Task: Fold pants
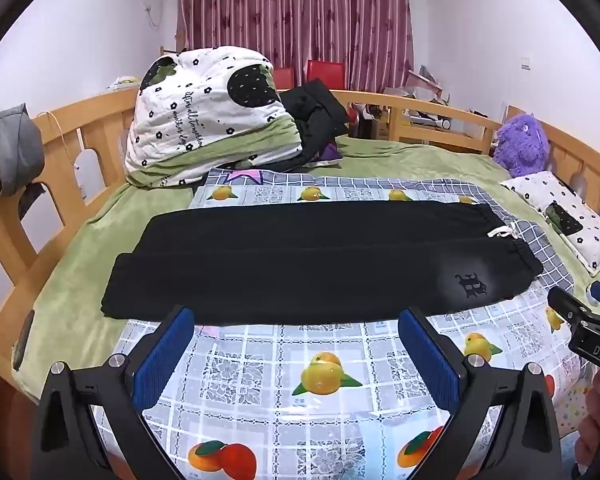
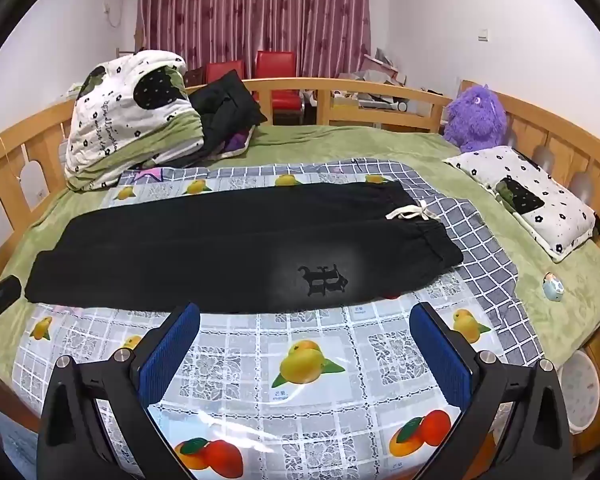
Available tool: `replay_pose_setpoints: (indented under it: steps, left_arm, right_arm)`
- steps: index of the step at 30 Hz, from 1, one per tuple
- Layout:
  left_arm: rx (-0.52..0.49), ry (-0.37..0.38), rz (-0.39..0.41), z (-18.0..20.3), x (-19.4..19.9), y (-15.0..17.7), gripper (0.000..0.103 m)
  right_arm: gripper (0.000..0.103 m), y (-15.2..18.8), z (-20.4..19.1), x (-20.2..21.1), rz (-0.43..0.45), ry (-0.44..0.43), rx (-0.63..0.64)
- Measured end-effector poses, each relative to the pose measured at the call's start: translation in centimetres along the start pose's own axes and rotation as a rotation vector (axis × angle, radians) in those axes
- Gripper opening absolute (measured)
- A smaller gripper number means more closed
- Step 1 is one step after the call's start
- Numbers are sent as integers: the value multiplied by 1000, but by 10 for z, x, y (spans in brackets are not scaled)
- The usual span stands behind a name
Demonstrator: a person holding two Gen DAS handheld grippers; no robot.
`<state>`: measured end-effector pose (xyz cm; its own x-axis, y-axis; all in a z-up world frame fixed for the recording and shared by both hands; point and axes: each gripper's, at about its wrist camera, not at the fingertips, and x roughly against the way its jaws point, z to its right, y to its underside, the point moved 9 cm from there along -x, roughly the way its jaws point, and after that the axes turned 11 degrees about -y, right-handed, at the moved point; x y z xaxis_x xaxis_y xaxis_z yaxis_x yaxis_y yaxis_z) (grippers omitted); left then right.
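Note:
Black pants lie flat across a fruit-print plastic sheet on the bed, legs side by side, waistband with a white drawstring at the right, leg ends at the left. They also show in the right wrist view, with an embroidered logo. My left gripper is open and empty, just in front of the pants' near edge. My right gripper is open and empty, near the edge below the logo. The right gripper's tip also shows at the right of the left wrist view.
A rolled white and green quilt and dark clothes lie at the back left. A purple plush toy and a pillow sit at the right. A small blue figure lies on the green blanket. Wooden rails ring the bed.

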<state>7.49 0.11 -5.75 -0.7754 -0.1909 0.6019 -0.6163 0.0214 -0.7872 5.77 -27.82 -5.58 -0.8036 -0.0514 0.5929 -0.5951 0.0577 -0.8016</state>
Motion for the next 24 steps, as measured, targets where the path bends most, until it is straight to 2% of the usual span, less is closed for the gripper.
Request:
replay_pose_setpoints:
  steps: [4, 6, 7, 24]
  left_arm:
    - [-4, -4, -13, 3, -8, -3, 103]
    - [22, -1, 53, -12, 11, -4, 103]
    - [25, 2, 55, -13, 12, -5, 103]
    - [50, 13, 40, -24, 10, 0, 103]
  right_arm:
    - [103, 3, -5, -3, -13, 16, 7]
    - [103, 3, -5, -3, -1, -15, -14]
    - [103, 1, -3, -2, -3, -17, -12]
    - [103, 1, -14, -1, -1, -12, 23]
